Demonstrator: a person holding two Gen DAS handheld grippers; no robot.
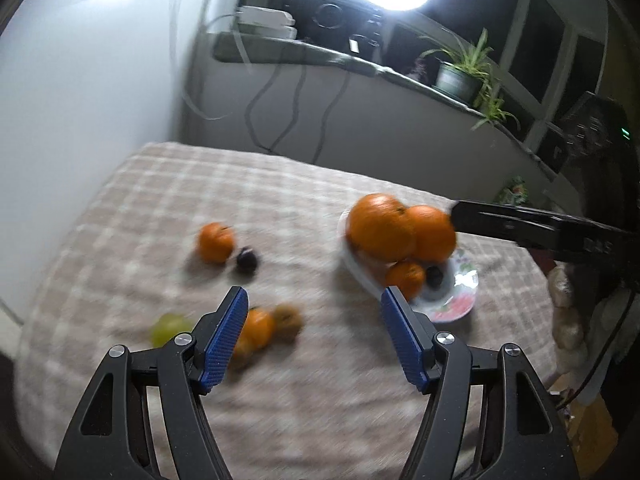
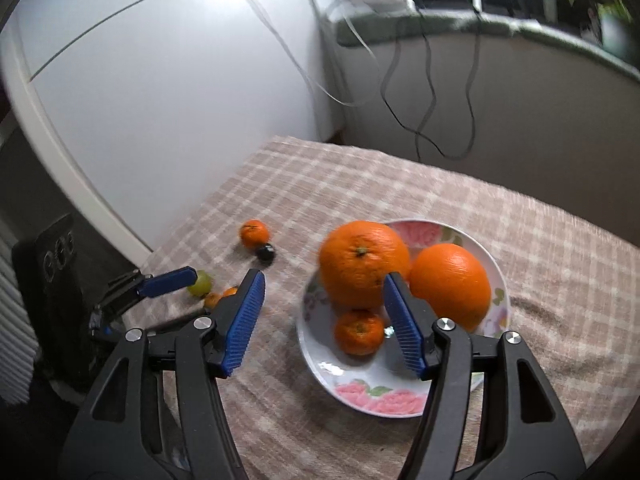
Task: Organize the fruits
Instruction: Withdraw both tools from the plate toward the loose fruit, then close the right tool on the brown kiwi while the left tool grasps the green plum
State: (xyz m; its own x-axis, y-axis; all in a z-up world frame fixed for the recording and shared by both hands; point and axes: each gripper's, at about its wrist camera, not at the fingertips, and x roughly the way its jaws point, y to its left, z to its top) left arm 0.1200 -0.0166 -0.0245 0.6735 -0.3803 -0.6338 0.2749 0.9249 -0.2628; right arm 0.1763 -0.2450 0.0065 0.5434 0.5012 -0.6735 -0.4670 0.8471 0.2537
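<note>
- Fruits lie in two groups on the checked worktop (image 1: pixel 280 200): some loose, some already on the flowered plate (image 2: pixel 384 400).
- Nearest the left tool (image 1: pixel 312 340) — its blue pads wide apart, gripping nothing — two small mandarins (image 1: pixel 260 326) sit just ahead, slightly to its left side, with a green grape (image 1: pixel 168 328) beside them.
- The right tool (image 2: pixel 324 320), also spread and empty, hangs over the plate's near edge, beside a small mandarin (image 2: pixel 358 332) and two large oranges (image 2: pixel 364 264).
- Farther off, another mandarin (image 1: pixel 216 242) touches a dark grape (image 1: pixel 247 261).
- The left tool is nearer the loose fruit — likely its pick.
</note>
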